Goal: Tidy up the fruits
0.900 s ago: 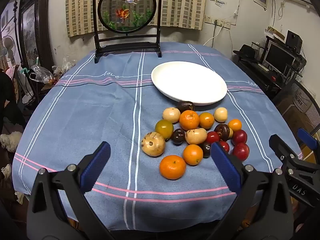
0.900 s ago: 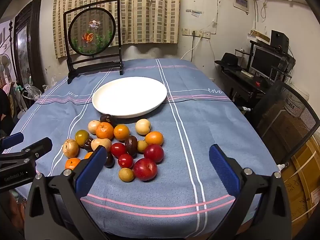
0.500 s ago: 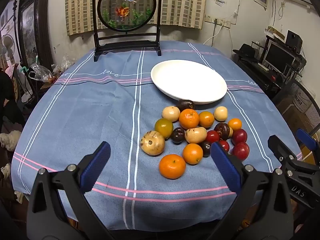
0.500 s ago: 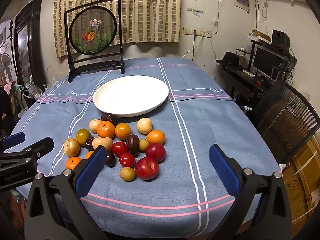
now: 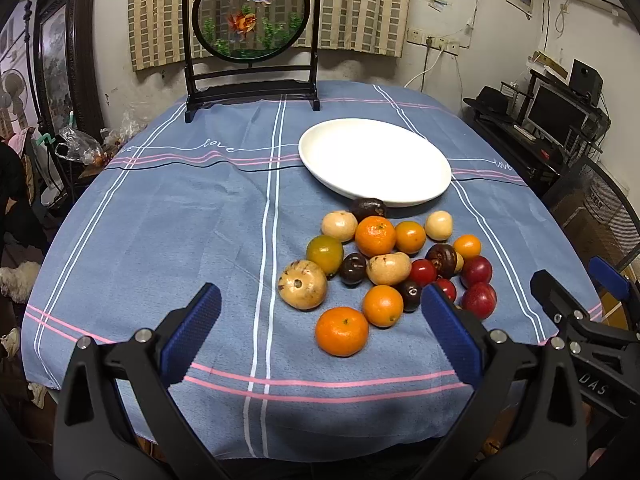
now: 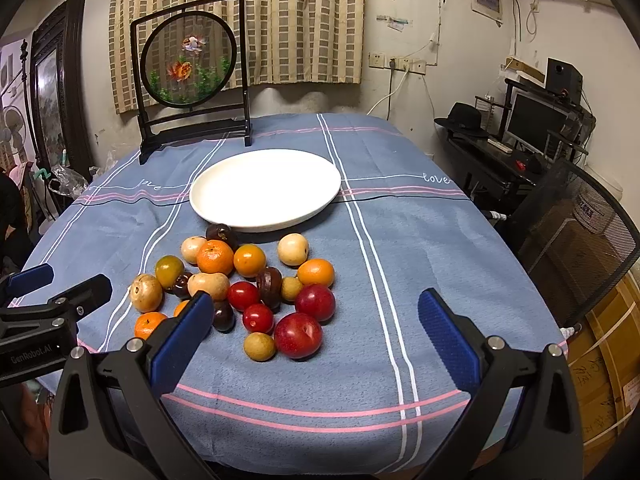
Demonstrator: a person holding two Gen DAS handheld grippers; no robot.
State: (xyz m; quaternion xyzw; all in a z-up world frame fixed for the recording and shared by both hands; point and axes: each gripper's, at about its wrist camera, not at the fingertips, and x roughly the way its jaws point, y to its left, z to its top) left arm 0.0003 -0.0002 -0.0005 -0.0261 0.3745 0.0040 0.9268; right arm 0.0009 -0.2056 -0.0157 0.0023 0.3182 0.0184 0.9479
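Note:
A cluster of several small fruits lies on the blue tablecloth in front of an empty white plate (image 5: 376, 160) (image 6: 266, 188). It holds oranges, such as the nearest one (image 5: 341, 331), red plums (image 6: 298, 335), dark fruits and tan ones (image 5: 303, 285). My left gripper (image 5: 320, 336) is open and empty, held above the table's near edge just short of the nearest orange. My right gripper (image 6: 316, 340) is open and empty, near the big red plum. Each gripper shows in the other's view, at the side.
A black framed round goldfish screen (image 5: 250, 40) stands at the table's far side. A mesh office chair (image 6: 576, 232) and a desk with a monitor (image 6: 532, 120) stand to the right. The table's near edge (image 5: 280, 440) lies just under both grippers.
Both grippers have drifted slightly forward toward the fruit; the scene looks a little nearer. The fruits and plate have not moved.

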